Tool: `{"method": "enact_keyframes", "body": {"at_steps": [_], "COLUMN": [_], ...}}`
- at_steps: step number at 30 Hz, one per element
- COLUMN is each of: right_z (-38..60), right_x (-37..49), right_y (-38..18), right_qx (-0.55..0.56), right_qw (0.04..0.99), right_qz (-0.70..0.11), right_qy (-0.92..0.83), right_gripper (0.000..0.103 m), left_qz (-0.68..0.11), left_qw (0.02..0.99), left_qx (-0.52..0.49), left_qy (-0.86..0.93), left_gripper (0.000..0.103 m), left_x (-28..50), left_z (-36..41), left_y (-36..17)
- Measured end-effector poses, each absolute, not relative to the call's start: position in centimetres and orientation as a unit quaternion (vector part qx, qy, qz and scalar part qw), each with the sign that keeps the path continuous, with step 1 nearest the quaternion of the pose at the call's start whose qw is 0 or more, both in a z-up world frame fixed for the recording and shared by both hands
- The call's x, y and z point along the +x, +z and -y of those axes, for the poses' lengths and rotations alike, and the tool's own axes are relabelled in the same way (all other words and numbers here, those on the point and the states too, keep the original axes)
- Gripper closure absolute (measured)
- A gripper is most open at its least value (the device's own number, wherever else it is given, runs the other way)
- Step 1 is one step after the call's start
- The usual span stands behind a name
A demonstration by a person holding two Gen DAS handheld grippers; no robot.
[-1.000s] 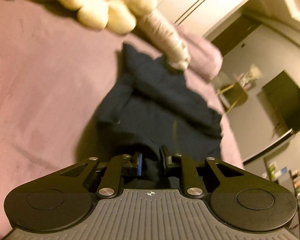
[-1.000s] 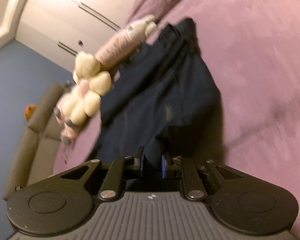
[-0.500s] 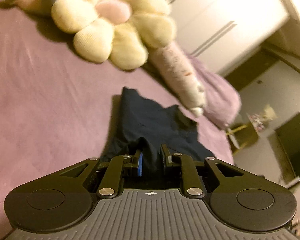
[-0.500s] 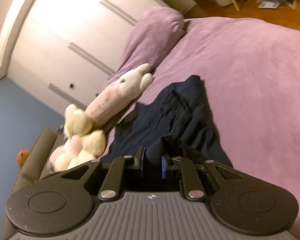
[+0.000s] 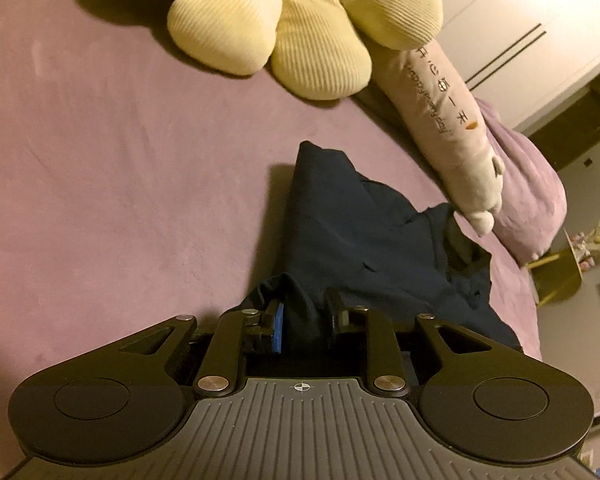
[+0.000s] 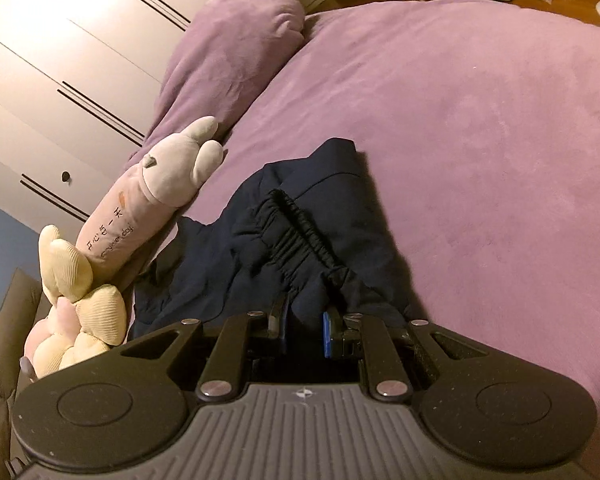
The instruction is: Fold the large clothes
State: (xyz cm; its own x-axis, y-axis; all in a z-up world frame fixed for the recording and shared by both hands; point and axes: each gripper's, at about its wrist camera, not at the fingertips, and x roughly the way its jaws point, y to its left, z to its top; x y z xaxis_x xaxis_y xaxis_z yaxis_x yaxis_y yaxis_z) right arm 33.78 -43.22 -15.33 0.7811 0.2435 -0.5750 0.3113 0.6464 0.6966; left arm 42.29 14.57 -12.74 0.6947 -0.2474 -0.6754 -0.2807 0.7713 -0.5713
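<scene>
Left wrist: both jaws clamp navy garment on bed.

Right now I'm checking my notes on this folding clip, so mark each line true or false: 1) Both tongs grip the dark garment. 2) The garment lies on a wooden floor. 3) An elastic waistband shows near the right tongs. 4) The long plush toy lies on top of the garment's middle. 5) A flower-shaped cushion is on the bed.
1) True: the left tongs and the right tongs are each shut on the dark garment.
2) False: it lies on the purple bed cover.
3) True: the gathered elastic waistband sits just ahead of the right tongs.
4) False: the long plush toy lies beside the garment, at its far edge.
5) True: the yellow flower cushion rests farther up the bed.
</scene>
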Motion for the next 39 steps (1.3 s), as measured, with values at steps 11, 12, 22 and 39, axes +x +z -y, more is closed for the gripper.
{"method": "enact_keyframes", "body": {"at_steps": [11,12,22,39], "right_z": [44.0,44.1,42.3,38.3], "right_x": [27.7,27.0,31.8,30.4], "right_y": [-11.8,-11.5,-13.4,-5.3], "right_qx": [0.327,0.312,0.214,0.125], "right_qw": [0.916,0.925,0.933,0.974], "right_qz": [-0.233,-0.217,-0.288,-0.192], "right_qy": [-0.008,-0.017,0.002,0.002], "right_gripper": [0.047,0.045,0.046,0.096], "left_qz": [-0.263,-0.271,-0.352,-0.269], "left_qw": [0.920,0.921,0.909,0.948], "left_qx": [-0.290,-0.279,-0.215,-0.158], "left_qy": [-0.013,-0.020,-0.064,-0.070], "left_gripper": [0.009,0.008,0.017,0.088], "left_x": [37.2,37.3,41.2,39.8], "left_z": [-16.8,-16.8,-13.2,-11.3], "left_y": [-8.8,-9.1,-12.1,-1.7]}}
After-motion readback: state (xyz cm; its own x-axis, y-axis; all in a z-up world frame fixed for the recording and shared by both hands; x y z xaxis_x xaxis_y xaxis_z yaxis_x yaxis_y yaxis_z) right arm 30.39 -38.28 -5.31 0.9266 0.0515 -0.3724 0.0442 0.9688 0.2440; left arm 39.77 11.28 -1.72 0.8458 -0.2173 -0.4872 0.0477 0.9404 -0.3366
